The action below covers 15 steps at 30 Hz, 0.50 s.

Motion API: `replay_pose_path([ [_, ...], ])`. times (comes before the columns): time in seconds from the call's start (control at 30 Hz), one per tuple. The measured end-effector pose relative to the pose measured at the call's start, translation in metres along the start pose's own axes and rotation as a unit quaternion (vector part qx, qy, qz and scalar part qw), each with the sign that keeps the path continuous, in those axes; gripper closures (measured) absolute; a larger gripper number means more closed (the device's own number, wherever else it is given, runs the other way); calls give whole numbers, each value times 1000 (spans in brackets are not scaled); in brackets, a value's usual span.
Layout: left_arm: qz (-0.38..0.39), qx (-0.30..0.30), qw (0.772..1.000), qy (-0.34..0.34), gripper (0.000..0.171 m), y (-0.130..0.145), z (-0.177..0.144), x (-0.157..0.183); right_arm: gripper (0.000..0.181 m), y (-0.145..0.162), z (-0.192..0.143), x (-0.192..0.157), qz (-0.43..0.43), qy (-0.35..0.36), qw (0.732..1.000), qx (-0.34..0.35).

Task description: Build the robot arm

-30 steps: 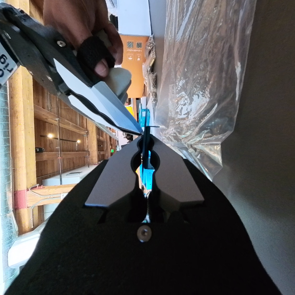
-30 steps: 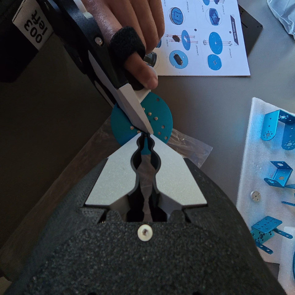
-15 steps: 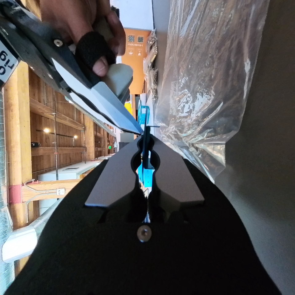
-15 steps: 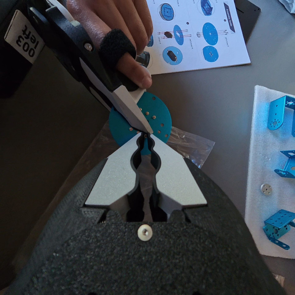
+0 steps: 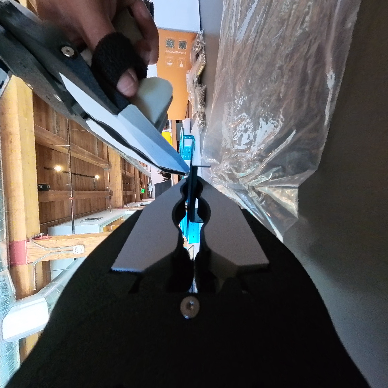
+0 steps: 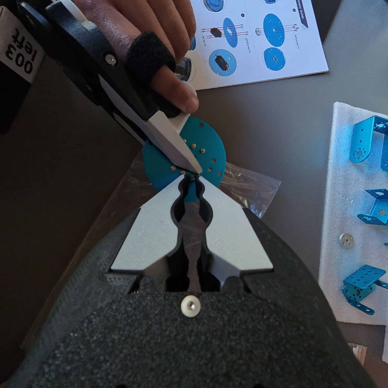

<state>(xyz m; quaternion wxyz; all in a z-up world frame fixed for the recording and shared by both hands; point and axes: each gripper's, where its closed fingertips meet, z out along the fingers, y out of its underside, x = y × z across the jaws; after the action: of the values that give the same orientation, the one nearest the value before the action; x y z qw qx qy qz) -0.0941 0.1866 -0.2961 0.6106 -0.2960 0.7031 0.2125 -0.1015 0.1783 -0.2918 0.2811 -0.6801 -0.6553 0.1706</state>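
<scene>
My left gripper [image 5: 193, 180] is shut on a teal round disc [image 5: 192, 199] with several holes, which shows edge-on between its fingers. In the right wrist view the same left gripper [image 6: 198, 172] comes in from the upper left, held by a hand, and grips the disc [image 6: 210, 142] above the table. My right gripper [image 6: 191, 177] is nearly closed, its tips pinching a small dark screw against the disc's lower face. In the left wrist view the right gripper [image 5: 185, 172] touches the disc from the left, and a thin pin [image 5: 202, 167] sticks out on the disc's other side.
A clear plastic bag [image 6: 252, 189] lies on the grey table [image 6: 273, 126] under the disc; it fills the right of the left wrist view [image 5: 273, 105]. A printed instruction sheet [image 6: 273, 52] lies behind. A white foam sheet [image 6: 340, 210] at right holds blue brackets [image 6: 365, 142] and a small silver hub [image 6: 346, 240].
Both grippers keep their hold at the disc. The pair has shifted slightly over the table, so the sheet and foam have slid in the right wrist view.
</scene>
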Motion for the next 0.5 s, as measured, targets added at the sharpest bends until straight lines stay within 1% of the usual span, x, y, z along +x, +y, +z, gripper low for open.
replay_pose_path([
  [0.43, -1, 1, 1000, -1, 171, 0, 0, 0, 178, -1, 0, 0, -4, 0, 1000, 1],
  [0.5, 1, 0, 1000, -1, 171, 1, 0, -1, 177, 2, -2, 3, -9, 10, 1000, -4],
])
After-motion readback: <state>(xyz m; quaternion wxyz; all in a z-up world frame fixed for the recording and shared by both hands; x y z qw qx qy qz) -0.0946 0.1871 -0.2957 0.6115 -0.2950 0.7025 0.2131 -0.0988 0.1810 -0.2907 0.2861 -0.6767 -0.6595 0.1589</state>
